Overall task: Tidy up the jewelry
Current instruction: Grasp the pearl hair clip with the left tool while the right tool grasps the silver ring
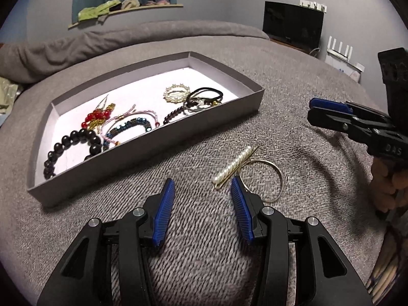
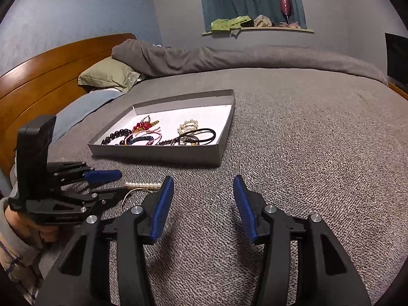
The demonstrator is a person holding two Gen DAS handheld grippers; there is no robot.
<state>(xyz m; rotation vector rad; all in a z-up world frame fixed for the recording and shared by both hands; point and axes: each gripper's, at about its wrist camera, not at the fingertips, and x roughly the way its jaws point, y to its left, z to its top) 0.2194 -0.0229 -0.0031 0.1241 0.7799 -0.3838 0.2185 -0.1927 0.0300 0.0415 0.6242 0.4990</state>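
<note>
Jewelry: white pearl hairpin overlaps a thin gold ring; both tools gape, empty.

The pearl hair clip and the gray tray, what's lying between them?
Nothing but bare gray blanket between pearl hair clip and tray, seen in the left wrist view.

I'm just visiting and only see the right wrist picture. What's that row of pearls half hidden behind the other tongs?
Observer: A white pearl hair clip on a gold pin, lying in full view on the grey woven blanket.
Operator: And the gold curve beside it?
Observer: A complete thin gold wire hoop; the clip lies across its far left rim.
Operator: Are the left tongs gripping either?
Observer: No. The left tongs are open and hold nothing. One blue fingertip overlaps the hoop's near rim, but I cannot tell whether it touches.
</note>
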